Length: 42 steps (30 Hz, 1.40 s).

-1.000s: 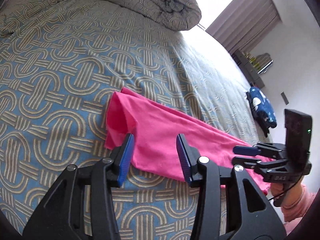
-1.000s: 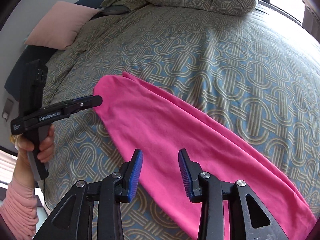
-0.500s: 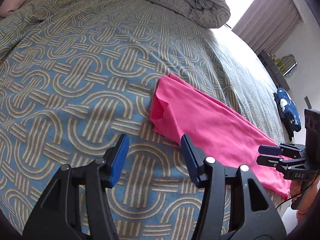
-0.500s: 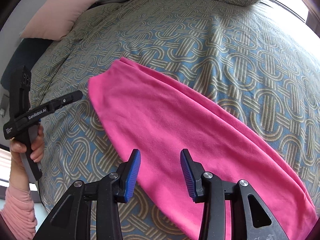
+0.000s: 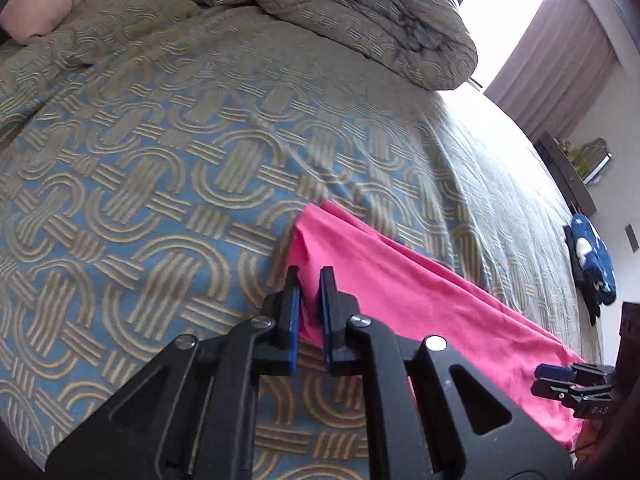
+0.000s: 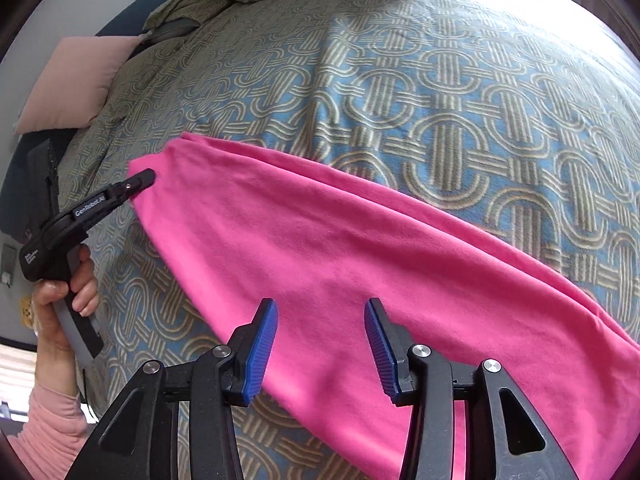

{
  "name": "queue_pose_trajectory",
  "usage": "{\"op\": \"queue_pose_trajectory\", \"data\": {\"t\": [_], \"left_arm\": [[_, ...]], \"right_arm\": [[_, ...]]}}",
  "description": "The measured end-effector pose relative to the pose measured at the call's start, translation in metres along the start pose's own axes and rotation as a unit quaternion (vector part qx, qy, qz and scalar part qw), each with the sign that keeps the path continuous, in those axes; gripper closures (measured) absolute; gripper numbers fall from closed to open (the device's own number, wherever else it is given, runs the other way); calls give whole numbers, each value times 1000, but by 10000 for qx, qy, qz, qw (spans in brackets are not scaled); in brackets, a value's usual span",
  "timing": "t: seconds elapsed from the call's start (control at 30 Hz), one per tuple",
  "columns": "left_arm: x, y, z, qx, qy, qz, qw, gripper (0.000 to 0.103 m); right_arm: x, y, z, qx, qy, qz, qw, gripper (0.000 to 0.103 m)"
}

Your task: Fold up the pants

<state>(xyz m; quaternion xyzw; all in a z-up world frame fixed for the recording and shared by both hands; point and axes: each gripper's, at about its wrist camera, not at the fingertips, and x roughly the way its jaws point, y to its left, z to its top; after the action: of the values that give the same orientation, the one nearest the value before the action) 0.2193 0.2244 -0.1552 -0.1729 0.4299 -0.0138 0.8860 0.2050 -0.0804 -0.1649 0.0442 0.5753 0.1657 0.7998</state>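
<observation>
Bright pink pants [image 6: 340, 248] — folded lengthwise, long flat strip, lying diagonally on patterned bedspread [image 6: 440, 80]

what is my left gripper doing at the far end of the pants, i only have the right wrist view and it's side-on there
Observer: The left gripper has just been closing. The left wrist view shows a fold at the corner of the pink pants pinched between its pads.
Operator: is that end flat otherwise
Observer: No, the cloth rises in a small ridge that runs into the jaws.
Operator: anything else around that i can't see
Observer: A dark blue garment with white marks sits by the far edge of the bed, apart from the pants.
</observation>
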Motion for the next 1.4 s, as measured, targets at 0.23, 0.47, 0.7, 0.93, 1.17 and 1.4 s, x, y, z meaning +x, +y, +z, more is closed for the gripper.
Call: {"op": "queue_pose_trajectory", "data": {"t": [0.23,0.47,0.7,0.93,1.17,1.4], "left_arm": [[-16,43,-19,-1187,76,-163,9928,25],[-4,16,-44,-1213,333,-789,9889,17],[13,3,-38,-1608,436,-1589,9731,16],[14,0,-47,-1359,258,-1805,9738,15],[12,-4,-47,-1466,268,-1799,9723,6],[14,-12,-46,-1303,277,-1662,9770,1]], "right_arm": [[-5,-22,-6,389,-53,165,9991,56],[-2,-21,-9,385,-9,305,9988,56],[-13,-16,-12,269,-159,245,9992,56],[-14,-33,-12,466,-164,249,9985,56],[-16,-30,-11,454,-194,256,9985,56],[-12,-28,-11,403,-152,228,9988,56]]}}
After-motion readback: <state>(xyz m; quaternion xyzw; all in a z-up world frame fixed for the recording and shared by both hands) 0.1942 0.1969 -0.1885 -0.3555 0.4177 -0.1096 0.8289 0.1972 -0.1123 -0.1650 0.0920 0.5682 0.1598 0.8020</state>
